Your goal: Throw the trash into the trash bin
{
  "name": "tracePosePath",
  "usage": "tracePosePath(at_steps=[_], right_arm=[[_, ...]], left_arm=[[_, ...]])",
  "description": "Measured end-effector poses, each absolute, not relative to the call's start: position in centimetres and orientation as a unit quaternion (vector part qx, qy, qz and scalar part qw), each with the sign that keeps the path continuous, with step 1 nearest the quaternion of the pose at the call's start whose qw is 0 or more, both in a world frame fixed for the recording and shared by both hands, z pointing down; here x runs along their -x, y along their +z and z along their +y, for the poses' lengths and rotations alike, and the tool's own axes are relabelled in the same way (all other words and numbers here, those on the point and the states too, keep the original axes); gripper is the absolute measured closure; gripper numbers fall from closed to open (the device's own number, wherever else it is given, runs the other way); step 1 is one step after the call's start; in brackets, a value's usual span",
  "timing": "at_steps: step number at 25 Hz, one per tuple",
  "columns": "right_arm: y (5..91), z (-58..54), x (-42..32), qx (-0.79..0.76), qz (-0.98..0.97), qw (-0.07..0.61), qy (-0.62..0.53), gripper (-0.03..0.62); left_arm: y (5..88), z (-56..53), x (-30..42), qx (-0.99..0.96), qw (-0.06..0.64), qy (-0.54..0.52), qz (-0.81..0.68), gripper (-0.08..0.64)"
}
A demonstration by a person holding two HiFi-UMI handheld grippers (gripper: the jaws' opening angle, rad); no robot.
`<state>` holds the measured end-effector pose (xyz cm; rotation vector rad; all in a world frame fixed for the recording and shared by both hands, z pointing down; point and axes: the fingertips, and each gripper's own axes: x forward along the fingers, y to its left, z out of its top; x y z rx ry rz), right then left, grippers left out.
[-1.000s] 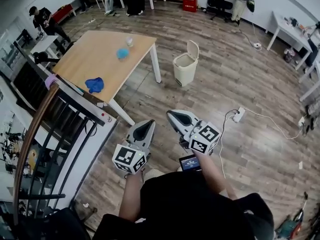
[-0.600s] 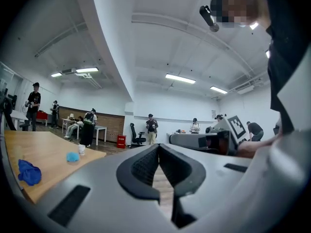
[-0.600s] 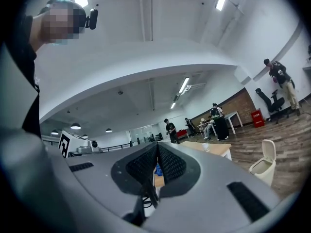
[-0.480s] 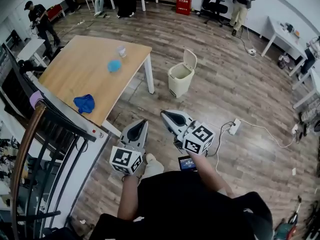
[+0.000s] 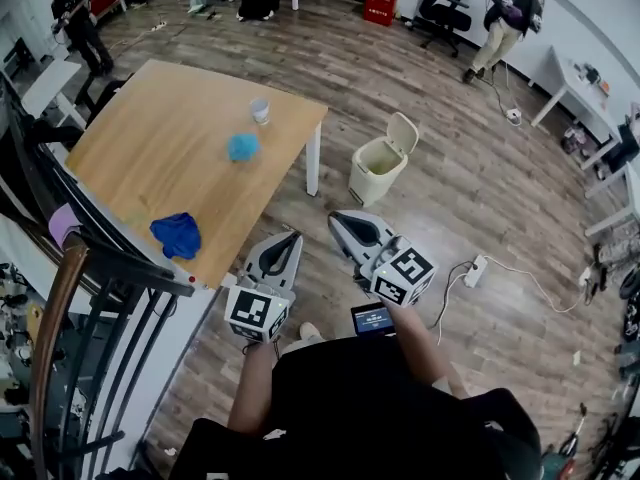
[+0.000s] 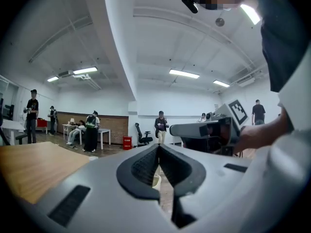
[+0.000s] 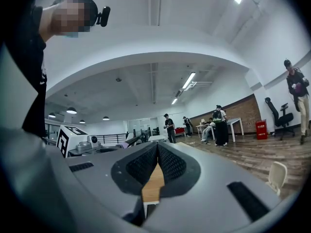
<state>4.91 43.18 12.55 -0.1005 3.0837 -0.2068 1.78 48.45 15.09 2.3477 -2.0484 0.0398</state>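
Note:
A cream trash bin [image 5: 378,169] with its lid up stands on the floor beside the right corner of the wooden table [image 5: 150,168]. On the table lie a crumpled light-blue piece [image 5: 242,147], a dark-blue crumpled piece [image 5: 177,235] near the front edge, and a small clear cup [image 5: 260,110]. My left gripper [image 5: 291,236] hovers just off the table's near corner, shut and empty [image 6: 159,147]. My right gripper [image 5: 337,218] is beside it, between the table and the bin, also shut with nothing in it [image 7: 157,144]. The bin's lid [image 7: 277,174] shows at the right gripper view's lower right.
A dark metal railing [image 5: 110,298] runs along the left, close to the table's front edge. A power strip with its cable [image 5: 474,271] lies on the floor to the right. Several people, white desks and office chairs are at the far side of the room.
The person has walked toward the table, so the table and bin now lie closer to both grippers. Both grippers stay shut and empty, held out in front.

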Motion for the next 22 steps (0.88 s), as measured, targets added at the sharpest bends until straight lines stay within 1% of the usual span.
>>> tracePosePath(at_steps=[3, 6, 10, 13, 16, 18, 22], right_arm=[[12.8, 39.5, -1.9, 0.039, 0.997, 0.018, -0.060, 0.594], [13.2, 36.1, 1.1, 0.037, 0.997, 0.026, -0.060, 0.594], [14.5, 31.2, 5.2, 0.017, 0.998, 0.030, -0.060, 0.594], [13.6, 26.6, 8.8, -0.001, 0.997, 0.044, -0.059, 0.594], [12.7, 22.0, 12.3, -0.013, 0.996, 0.056, -0.069, 0.594], [12.7, 19.2, 14.0, -0.018, 0.996, 0.054, -0.074, 0.594], [12.5, 13.4, 16.3, -0.017, 0.994, 0.048, -0.092, 0.594]], left_arm=[[15.5, 45.5, 1.9, -0.740, 0.025, 0.008, -0.672, 0.552], [15.9, 42.5, 5.7, -0.725, 0.027, 0.008, -0.688, 0.552], [17.1, 37.9, 9.5, -0.709, 0.032, 0.032, -0.704, 0.552], [15.9, 33.8, 13.1, -0.692, 0.018, 0.052, -0.720, 0.552], [14.9, 29.3, 17.1, -0.677, 0.020, 0.063, -0.733, 0.552], [15.0, 26.4, 19.0, -0.673, 0.033, 0.067, -0.736, 0.552], [15.8, 21.6, 21.0, -0.671, 0.085, 0.062, -0.734, 0.552]])
